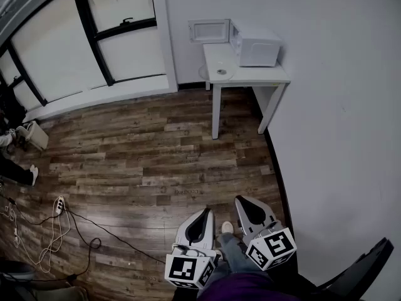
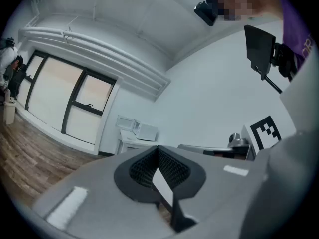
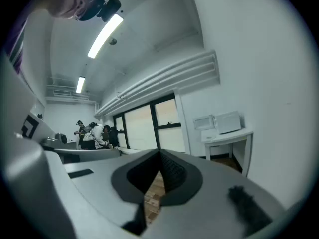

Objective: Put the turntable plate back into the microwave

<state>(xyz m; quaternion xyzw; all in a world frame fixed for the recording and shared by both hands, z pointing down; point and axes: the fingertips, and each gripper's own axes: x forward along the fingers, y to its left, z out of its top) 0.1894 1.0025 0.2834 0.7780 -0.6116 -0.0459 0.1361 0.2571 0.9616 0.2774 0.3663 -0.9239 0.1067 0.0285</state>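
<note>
Nothing yet done: the turntable plate is seen lying on the white table beside the open-doored microwave. Far from the microwave, the left gripper and right gripper are held closed and empty.

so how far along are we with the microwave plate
Barely begun. Done: the microwave door looks swung open. In hand: nothing; the left gripper and right gripper are shut and empty, far from the table. Left: pick up the turntable plate on the table beside the microwave and set it inside.
</note>
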